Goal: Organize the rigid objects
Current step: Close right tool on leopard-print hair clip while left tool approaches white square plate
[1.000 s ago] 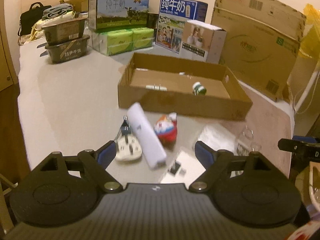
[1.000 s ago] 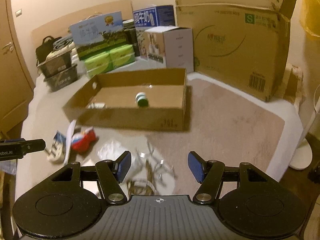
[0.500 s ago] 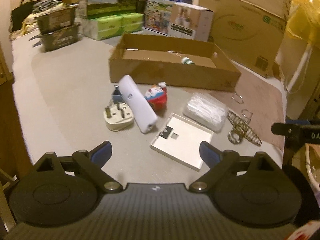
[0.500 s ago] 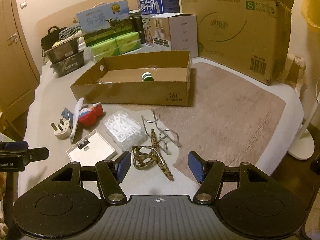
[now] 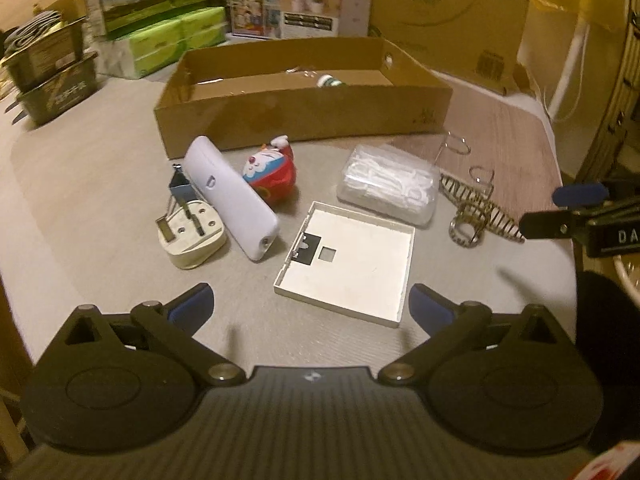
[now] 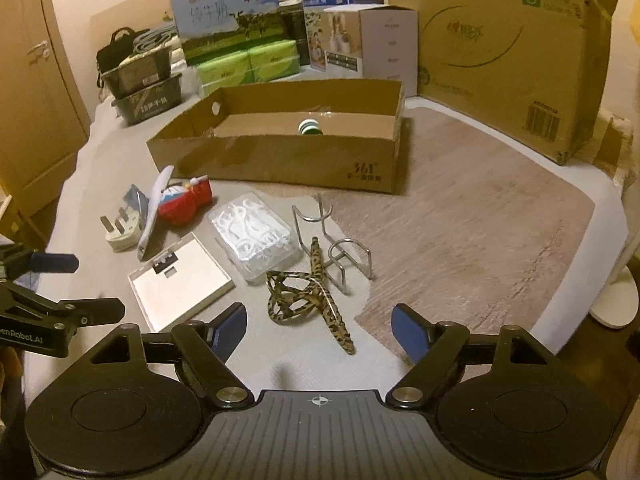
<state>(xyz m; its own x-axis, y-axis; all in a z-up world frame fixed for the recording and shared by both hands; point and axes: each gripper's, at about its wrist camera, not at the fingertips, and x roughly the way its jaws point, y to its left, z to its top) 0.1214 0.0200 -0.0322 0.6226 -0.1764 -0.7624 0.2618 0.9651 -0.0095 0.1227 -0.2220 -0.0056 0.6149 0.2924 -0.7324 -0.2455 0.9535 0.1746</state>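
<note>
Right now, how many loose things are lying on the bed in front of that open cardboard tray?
8: wall plug, blue binder clip, white remote, red toy, flat white cover, clear floss-pick box, leopard hair clip, wire holder. Others may be hidden.

The cardboard box (image 6: 280,160) looks matt, the wire rack (image 6: 340,248) is shiny metal, the white tray (image 5: 352,256) smooth plastic.

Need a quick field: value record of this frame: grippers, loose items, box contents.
left gripper: open, empty, jaws just widened
right gripper: open, empty, jaws just widened
nearest to left: white square tray
nearest to right: leopard hair clip
other loose items: plug, white remote, red toy, clear plastic case, wire rack
cardboard box: open, holds green-capped bottle
</note>
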